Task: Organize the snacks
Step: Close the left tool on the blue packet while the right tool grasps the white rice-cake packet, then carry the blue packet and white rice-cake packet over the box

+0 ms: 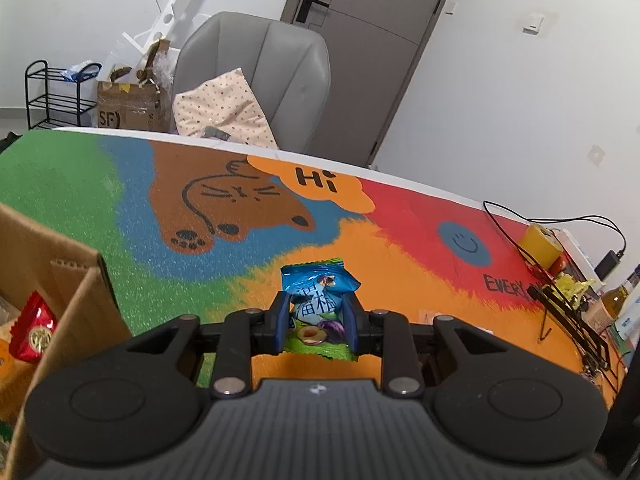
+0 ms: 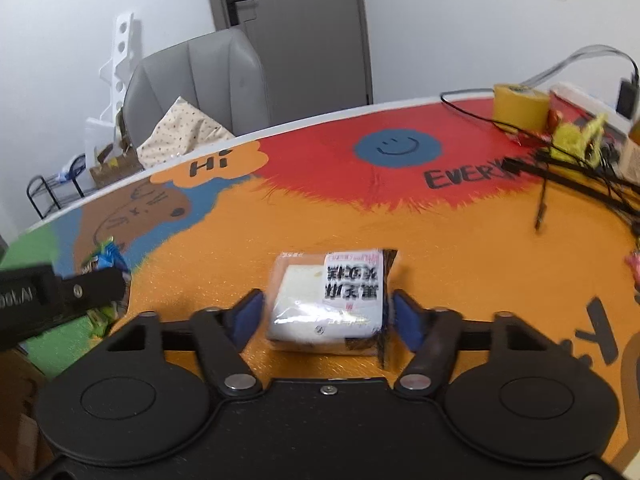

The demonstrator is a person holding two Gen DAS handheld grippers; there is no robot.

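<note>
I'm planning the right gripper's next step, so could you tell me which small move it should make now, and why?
Probably close the right gripper on the clear-wrapped white cake packet with black lettering. The packet lies on the colourful table mat between the blue pads, which look just clear of its sides. The left gripper already pinches a blue and green snack packet, so it needs no help.

Between my left gripper's (image 1: 316, 320) matt blue pads sits a glossy, crinkled foil snack packet (image 1: 318, 294). To its left stands a matt brown cardboard box (image 1: 86, 296) holding a shiny red foil packet (image 1: 34, 330). Between my right gripper's (image 2: 326, 316) pads lies a pastry in clear, glossy plastic film (image 2: 330, 300). The mat (image 2: 440, 248) beneath looks grainy and matt.
</note>
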